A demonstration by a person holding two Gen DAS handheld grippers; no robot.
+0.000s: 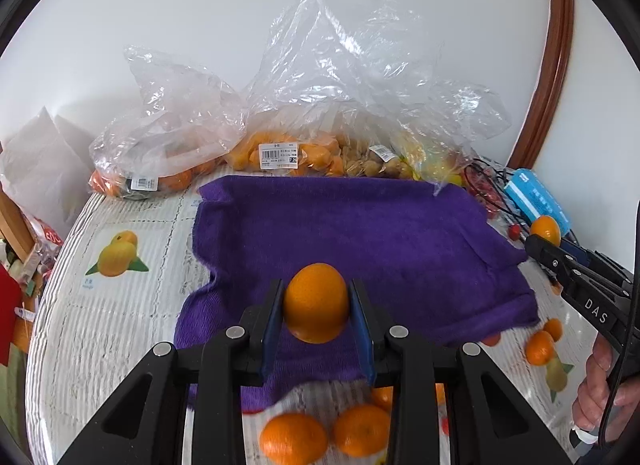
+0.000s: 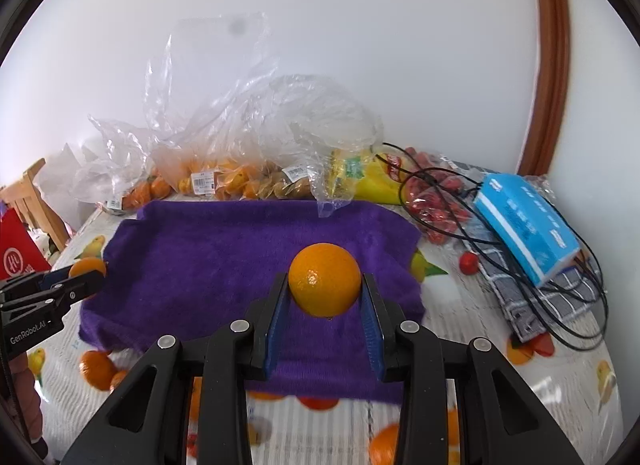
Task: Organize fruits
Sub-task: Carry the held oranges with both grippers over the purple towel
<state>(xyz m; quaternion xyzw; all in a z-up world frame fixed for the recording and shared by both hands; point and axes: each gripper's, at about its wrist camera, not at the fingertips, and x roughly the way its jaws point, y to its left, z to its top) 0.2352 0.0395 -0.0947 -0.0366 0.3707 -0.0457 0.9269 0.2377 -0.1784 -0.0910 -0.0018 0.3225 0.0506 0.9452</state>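
Gripping one orange each above the purple towel, both grippers are clamping fruit, while only the right wrist view is showing the blue box.

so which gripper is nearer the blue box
Right. The right gripper hovers over the purple towel beside the blue box; the left gripper is at the towel's far edge.

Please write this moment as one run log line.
left tongs: shut on orange | right tongs: shut on orange | both above purple towel
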